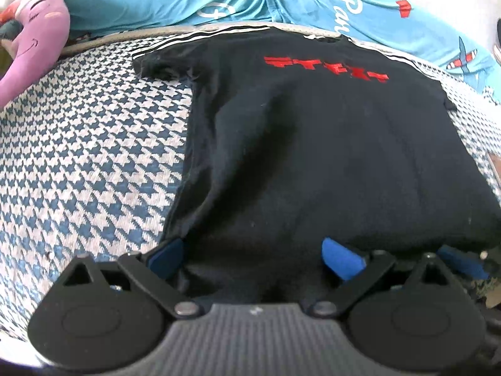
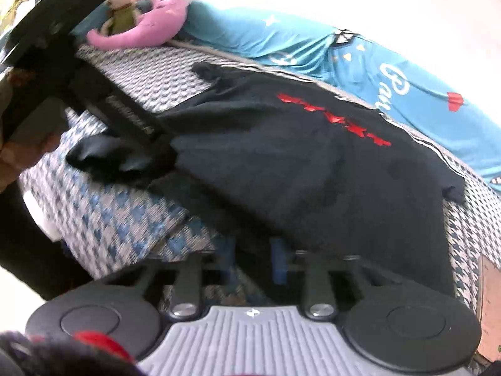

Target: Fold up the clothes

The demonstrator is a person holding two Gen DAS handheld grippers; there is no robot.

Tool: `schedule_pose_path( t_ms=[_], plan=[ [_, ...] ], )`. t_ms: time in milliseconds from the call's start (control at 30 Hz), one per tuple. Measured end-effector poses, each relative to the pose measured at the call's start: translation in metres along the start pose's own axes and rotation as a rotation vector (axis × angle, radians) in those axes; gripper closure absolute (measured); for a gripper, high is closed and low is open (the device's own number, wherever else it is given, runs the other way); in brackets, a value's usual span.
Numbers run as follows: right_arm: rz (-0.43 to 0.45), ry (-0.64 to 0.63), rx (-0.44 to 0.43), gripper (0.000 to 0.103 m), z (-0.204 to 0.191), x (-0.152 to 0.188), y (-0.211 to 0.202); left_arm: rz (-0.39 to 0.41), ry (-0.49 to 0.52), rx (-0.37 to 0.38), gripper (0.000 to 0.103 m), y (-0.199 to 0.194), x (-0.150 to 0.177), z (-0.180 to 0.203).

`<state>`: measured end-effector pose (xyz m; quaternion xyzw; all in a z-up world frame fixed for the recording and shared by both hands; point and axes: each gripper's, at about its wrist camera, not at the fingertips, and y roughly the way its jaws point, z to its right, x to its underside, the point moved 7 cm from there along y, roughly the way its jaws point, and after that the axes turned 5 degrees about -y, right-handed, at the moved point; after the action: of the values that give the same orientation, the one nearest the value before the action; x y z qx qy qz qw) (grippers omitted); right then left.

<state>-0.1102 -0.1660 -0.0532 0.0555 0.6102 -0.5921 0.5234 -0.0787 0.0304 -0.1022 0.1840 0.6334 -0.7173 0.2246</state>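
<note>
A black T-shirt (image 1: 313, 144) with a red print lies spread on the blue-and-white houndstooth bed cover (image 1: 87, 156). Its collar points away from me. In the left wrist view my left gripper (image 1: 253, 257) is open, its blue pads wide apart over the shirt's near hem. A blue finger of the right gripper (image 1: 460, 261) shows at the hem's right end. The blurred right wrist view has my right gripper (image 2: 255, 260) with its fingers close together on the hem of the T-shirt (image 2: 313, 172). The left gripper (image 2: 159, 150) reaches in beside a bunched corner of the cloth.
A pink plush toy (image 1: 34, 47) lies at the far left of the bed. Turquoise printed bedding (image 1: 375, 15) runs along the far edge against a white wall. A hand (image 2: 18, 156) holds the left gripper. A brown cardboard piece (image 2: 490, 307) sits at the right.
</note>
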Motion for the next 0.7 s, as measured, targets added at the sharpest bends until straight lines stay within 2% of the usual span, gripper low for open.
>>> schedule_pose_path(
  t_ms=[133, 200, 267, 367, 433, 533, 700],
  plan=[
    [0.036, 0.104, -0.038, 0.095, 0.015, -0.01, -0.011, 0.007, -0.021, -0.004, 0.003, -0.001, -0.003, -0.008],
    [0.049, 0.188, -0.087, 0.095, 0.026, -0.017, -0.02, 0.01, -0.031, -0.022, 0.003, -0.002, -0.003, -0.014],
    [0.071, 0.219, -0.144, 0.095, 0.032, -0.022, -0.037, 0.01, -0.047, -0.044, 0.003, -0.003, -0.003, -0.021],
    [0.076, 0.13, -0.163, 0.095, 0.027, -0.022, -0.06, 0.015, -0.068, -0.093, 0.003, -0.004, -0.002, -0.033],
    [0.036, 0.049, -0.175, 0.095, 0.019, -0.012, -0.064, 0.021, -0.071, -0.138, 0.003, -0.005, -0.001, -0.041],
    [-0.031, -0.003, -0.212, 0.095, 0.005, 0.006, -0.063, 0.024, -0.085, -0.177, 0.003, -0.007, 0.0, -0.05],
    [-0.058, 0.0, -0.257, 0.093, -0.003, 0.018, -0.063, 0.055, -0.131, -0.166, 0.003, -0.018, -0.001, -0.059]
  ],
)
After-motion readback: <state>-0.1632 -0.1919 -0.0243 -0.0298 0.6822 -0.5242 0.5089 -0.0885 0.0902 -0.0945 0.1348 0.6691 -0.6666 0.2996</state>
